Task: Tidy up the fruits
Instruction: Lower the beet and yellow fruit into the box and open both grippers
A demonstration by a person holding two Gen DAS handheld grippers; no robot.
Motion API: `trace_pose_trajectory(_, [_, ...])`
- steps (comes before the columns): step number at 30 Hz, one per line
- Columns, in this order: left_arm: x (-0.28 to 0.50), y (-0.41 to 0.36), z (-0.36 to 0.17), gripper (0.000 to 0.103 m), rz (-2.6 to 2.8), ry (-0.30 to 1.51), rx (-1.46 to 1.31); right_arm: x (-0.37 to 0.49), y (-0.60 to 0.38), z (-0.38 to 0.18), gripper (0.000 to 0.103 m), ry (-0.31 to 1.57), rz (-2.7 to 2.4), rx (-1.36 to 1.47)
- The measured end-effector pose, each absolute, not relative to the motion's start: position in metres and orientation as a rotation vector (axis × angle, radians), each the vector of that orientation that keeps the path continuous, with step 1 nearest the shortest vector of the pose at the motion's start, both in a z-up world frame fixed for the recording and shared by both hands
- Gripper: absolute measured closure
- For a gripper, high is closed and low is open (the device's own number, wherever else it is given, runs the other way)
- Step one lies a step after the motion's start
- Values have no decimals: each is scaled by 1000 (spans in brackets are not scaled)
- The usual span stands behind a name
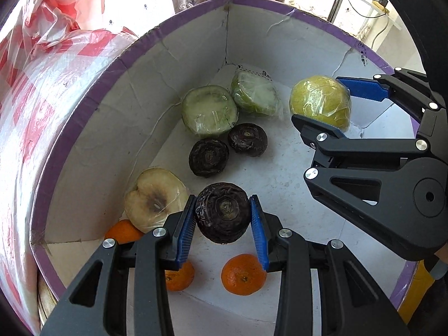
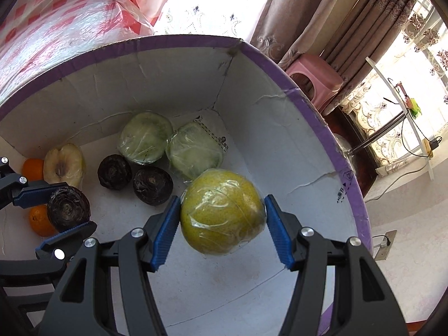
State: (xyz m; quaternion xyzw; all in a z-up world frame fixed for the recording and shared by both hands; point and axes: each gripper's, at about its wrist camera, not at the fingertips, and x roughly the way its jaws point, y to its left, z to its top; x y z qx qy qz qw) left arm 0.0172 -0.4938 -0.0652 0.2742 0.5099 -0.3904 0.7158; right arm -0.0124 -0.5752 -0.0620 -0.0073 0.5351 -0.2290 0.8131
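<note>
Blue-padded jaws of the left gripper (image 1: 223, 218) were clamped on a dark purple fruit (image 1: 222, 212) above the cardboard box (image 1: 84, 128); the right gripper (image 2: 222, 218) pinched a wrapped yellow-green fruit (image 2: 222, 214).

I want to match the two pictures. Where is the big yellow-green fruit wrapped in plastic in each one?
Left wrist view: the yellow-green wrapped fruit sits upper right, held by the right gripper.
Right wrist view: it is low in the centre, between that gripper's blue pads.
Shared landmark: the box's purple rim.
</note>
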Motion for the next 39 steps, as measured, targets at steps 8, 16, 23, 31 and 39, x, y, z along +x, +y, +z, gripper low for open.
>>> trace_pose_trajectory(8, [16, -496, -65, 68, -858, 1128, 605, -14, -574, -62, 41, 1132, -496, -19])
trace_pose_trajectory(16, [16, -491, -66, 67, -861, 1125, 596, -16, -573, -60, 38, 1128, -500, -21])
trace_pose_trajectory(23, [18, -484, -61, 58, -873, 1119, 575, -16, -573, -59, 32, 1120, -504, -22])
trace_pose_trajectory(31, [17, -479, -56, 56, -874, 1108, 556, -19, -575, -55, 30, 1096, -531, -25])
trace_pose_trajectory(39, [15, -471, -42, 36, -900, 1068, 503, -33, -571, -37, 23, 1001, -620, -35])
